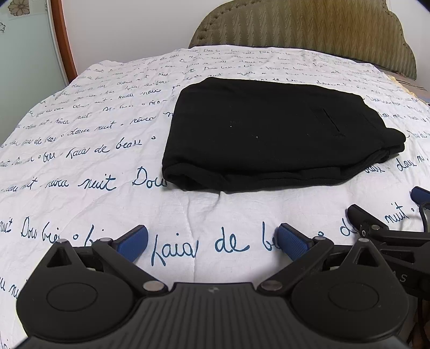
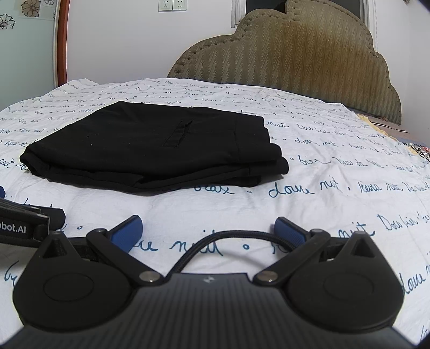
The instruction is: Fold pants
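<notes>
The black pants (image 1: 268, 128) lie folded into a thick rectangular stack on the white bedspread, a back pocket slit facing up; the right wrist view has the same pants (image 2: 150, 150) at centre left. My left gripper (image 1: 212, 241) hovers low over the bedspread, short of the stack's near edge, open with nothing between its blue pads. My right gripper (image 2: 208, 229) is open too, also short of the pants and empty. Its fingers (image 1: 360, 214) show at the right edge of the left wrist view.
The white bedspread (image 1: 80, 150) printed with blue handwriting covers the bed. A padded olive headboard (image 2: 309, 59) stands behind, against a white wall with sockets (image 2: 172, 4). A wooden door frame (image 1: 64, 40) rises at the far left. A black cable (image 2: 215, 239) loops before the right gripper.
</notes>
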Available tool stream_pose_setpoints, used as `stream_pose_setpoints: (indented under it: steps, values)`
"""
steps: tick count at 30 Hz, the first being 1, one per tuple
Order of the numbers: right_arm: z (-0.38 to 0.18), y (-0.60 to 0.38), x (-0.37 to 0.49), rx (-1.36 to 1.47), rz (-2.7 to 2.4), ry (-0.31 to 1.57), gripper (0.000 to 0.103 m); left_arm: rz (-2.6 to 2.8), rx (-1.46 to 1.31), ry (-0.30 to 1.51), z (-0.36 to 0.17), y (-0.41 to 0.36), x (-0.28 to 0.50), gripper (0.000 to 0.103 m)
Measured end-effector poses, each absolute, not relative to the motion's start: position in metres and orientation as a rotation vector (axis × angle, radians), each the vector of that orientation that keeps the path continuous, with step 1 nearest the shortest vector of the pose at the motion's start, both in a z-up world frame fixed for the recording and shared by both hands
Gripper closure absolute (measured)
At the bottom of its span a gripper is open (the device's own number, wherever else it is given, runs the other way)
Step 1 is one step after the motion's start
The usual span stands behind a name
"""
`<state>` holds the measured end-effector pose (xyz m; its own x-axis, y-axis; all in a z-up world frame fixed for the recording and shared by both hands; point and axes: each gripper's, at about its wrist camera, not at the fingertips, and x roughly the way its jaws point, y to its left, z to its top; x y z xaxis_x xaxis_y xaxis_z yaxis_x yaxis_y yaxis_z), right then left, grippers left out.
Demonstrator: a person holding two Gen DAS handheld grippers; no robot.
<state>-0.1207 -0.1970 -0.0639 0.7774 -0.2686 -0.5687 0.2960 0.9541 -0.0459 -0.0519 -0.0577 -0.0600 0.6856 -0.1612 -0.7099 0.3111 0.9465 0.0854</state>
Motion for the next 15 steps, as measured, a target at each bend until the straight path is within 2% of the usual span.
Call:
stream_pose_setpoints:
  steps: [15]
  values:
    - [-0.0642, -0.1973, -0.1204, 0.047, -0.305, 0.608, 0.000, -0.283, 0.203, 0.776, -0.0594, -0.0547, -0.0509, 0.000]
